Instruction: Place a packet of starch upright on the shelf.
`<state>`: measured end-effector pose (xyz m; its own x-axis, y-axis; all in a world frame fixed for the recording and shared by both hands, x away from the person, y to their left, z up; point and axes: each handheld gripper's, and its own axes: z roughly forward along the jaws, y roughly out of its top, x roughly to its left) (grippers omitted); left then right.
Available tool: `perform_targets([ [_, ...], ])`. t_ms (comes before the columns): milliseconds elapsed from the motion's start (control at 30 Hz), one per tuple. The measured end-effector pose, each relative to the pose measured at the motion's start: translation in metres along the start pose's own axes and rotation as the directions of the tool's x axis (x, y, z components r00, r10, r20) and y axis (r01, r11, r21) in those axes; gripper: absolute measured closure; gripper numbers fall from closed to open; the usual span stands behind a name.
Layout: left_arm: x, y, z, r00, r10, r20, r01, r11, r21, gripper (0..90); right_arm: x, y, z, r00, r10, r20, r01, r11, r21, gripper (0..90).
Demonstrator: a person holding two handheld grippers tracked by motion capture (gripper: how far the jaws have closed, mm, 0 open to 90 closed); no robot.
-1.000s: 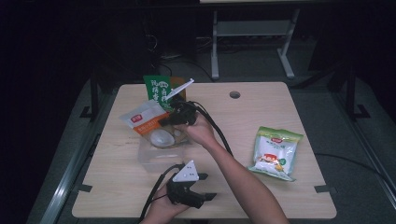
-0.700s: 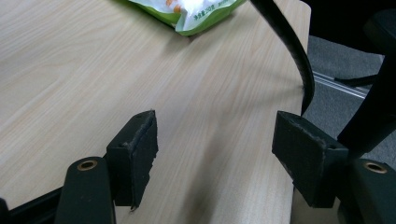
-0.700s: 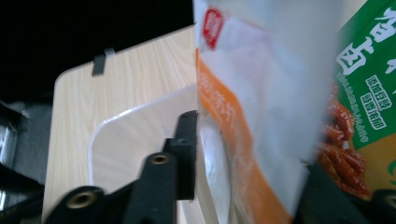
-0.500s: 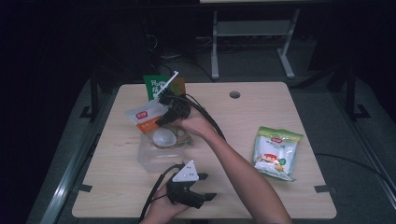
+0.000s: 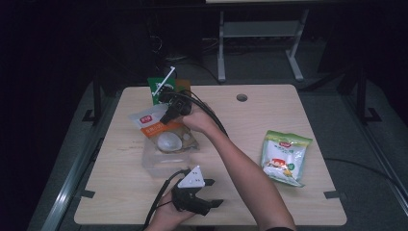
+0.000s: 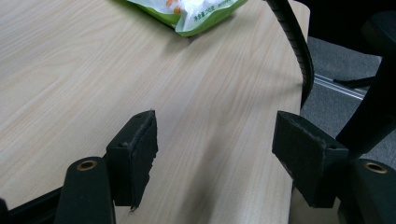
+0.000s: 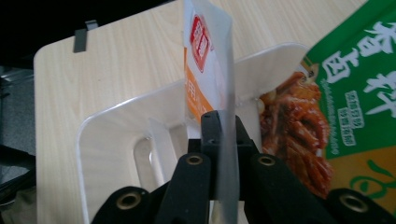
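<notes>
A white and orange snack packet (image 7: 205, 70), pinched at its edge by the closed right gripper (image 7: 219, 135), hangs over a clear plastic tray (image 5: 151, 163). A green packet (image 7: 355, 93) lies beside. The left gripper (image 6: 215, 154) rests wide apart, empty, on the wooden table (image 5: 312, 96).

Your right arm reaches forward across the table, forearm bare, the hand wrapped round the right gripper (image 5: 169, 111), which points down and to the left in the high view. Its jaws are clamped together on a thin edge. Your left hand (image 5: 166, 219) sits at the near edge, holding the left gripper (image 5: 214, 192) low and level, pointing rightward. Its jaws stand wide apart with nothing between the pads (image 6: 137, 151).
</notes>
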<state>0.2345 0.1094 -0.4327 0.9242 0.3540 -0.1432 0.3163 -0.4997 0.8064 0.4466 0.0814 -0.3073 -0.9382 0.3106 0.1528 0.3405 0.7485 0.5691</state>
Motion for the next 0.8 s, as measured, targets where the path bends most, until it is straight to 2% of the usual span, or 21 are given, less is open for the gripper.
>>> perform_targets([
  [167,0.001,0.001,-0.001,0.9999,0.011,-0.003,-0.011,0.9999,0.003,30.4,0.007,-0.009,-0.004,0.9986,0.01,-0.053,-0.015,0.996,-0.086,89.8],
  [333,-0.001,0.001,0.0,0.9998,0.018,-0.001,-0.018,0.9998,0.004,30.3,0.015,-0.016,-0.013,0.9976,0.032,-0.062,-0.043,0.982,-0.184,89.8],
  [467,-0.003,0.001,0.0,0.9998,0.017,0.002,-0.017,0.9998,0.002,30.4,0.017,-0.023,-0.016,0.9938,0.081,-0.076,-0.098,0.963,-0.252,89.9],
  [533,-0.003,0.001,0.0,0.9998,0.02,0.002,-0.02,0.9998,0.005,30.4,0.014,-0.029,-0.013,0.9909,0.104,-0.085,-0.124,0.95,-0.286,89.9],
  [600,-0.003,0.001,0.0,0.9998,0.018,0.001,-0.018,0.9998,0.006,30.3,0.01,-0.037,-0.009,0.985,0.138,-0.103,-0.165,0.933,-0.32,89.9],
  [700,-0.004,0.001,0.0,0.9998,0.022,0.003,-0.022,0.9997,0.007,30.3,0.005,-0.049,-0.001,0.9782,0.177,-0.109,-0.204,0.916,-0.346,89.9],
  [767,-0.003,0.001,0.0,0.9996,0.027,0.002,-0.027,0.9996,0.009,30.3,0.003,-0.054,0.002,0.9752,0.186,-0.119,-0.217,0.911,-0.35,89.9],
  [800,-0.003,0.001,0.0,0.9997,0.025,0.003,-0.025,0.9997,0.007,30.3,0.002,-0.055,0.003,0.9752,0.186,-0.12,-0.217,0.913,-0.345,89.9],
])
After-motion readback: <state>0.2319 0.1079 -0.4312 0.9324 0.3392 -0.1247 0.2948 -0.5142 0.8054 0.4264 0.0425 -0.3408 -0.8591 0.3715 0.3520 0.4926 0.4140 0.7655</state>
